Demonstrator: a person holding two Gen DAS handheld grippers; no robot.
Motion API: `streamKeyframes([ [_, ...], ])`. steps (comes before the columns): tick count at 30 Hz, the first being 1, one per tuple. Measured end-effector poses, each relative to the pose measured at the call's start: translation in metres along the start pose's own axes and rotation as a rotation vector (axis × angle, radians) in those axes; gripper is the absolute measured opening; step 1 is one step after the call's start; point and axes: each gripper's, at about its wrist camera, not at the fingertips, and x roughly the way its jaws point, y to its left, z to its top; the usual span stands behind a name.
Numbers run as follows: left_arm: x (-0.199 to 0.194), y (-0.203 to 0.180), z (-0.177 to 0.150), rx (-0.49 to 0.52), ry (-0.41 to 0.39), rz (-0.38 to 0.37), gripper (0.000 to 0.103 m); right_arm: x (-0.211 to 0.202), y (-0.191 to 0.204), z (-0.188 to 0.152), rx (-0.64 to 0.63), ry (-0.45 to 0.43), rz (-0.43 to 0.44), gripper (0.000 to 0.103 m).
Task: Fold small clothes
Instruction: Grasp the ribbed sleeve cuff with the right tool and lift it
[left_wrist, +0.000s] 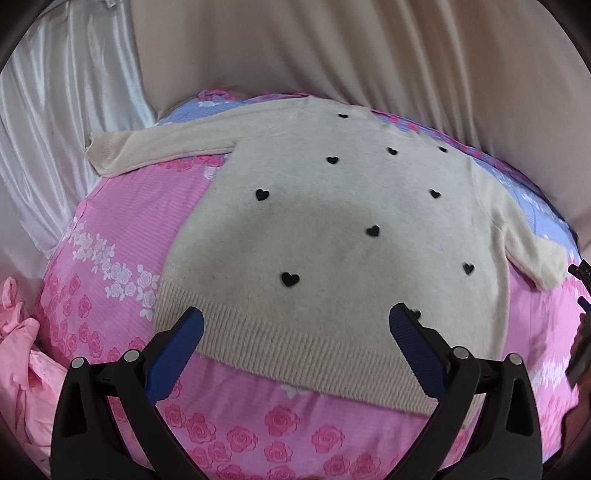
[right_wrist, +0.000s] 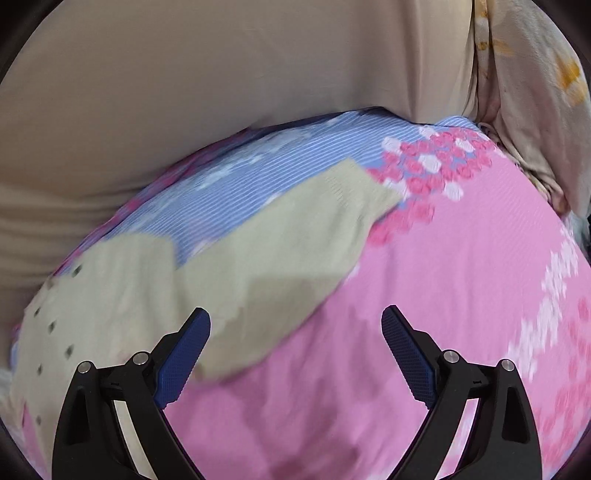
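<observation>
A small cream sweater (left_wrist: 332, 221) with black hearts lies flat on a pink rose-print bedsheet (left_wrist: 122, 229), both sleeves spread out, ribbed hem nearest me. My left gripper (left_wrist: 295, 317) is open and empty, hovering over the hem. In the right wrist view the sweater's right sleeve (right_wrist: 295, 236) runs up and to the right, its body (right_wrist: 92, 295) at the left. My right gripper (right_wrist: 295, 317) is open and empty, just above the sleeve's lower edge and the sheet (right_wrist: 424, 277). The right view is blurred.
A crumpled pink garment (left_wrist: 18, 354) lies at the bed's left edge. A beige curtain (left_wrist: 369, 48) hangs behind the bed, with white satin fabric (left_wrist: 66, 81) at the left. A pale floral cloth (right_wrist: 535, 92) hangs at the far right.
</observation>
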Motion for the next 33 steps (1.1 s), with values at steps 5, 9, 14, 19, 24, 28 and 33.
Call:
streamKeyframes([
  [5,0.020,0.000,0.015,-0.024,0.028,0.045,0.098,0.076,-0.040,0.047,0.151,0.092,-0.069,0.076],
  [9,0.037,-0.001,0.022,-0.032,0.057,0.062,0.098,0.101,-0.042,0.054,0.197,0.089,-0.072,0.051],
  [14,0.051,-0.010,0.027,-0.015,0.085,0.064,0.098,0.078,-0.034,0.062,0.242,0.029,0.113,0.014],
  [19,0.052,-0.015,0.030,0.001,0.078,0.034,0.098,0.004,-0.062,0.078,0.352,-0.155,0.195,0.014],
  [24,0.053,-0.012,0.028,-0.013,0.090,-0.011,0.098,-0.072,-0.083,0.088,0.424,-0.278,0.287,0.014],
  [28,0.051,-0.013,0.026,-0.012,0.082,-0.047,0.098,-0.108,-0.015,0.098,0.277,-0.276,0.393,0.014],
  [33,0.045,-0.003,0.028,-0.043,0.057,-0.094,0.098,-0.116,0.166,0.088,-0.049,-0.184,0.572,0.015],
])
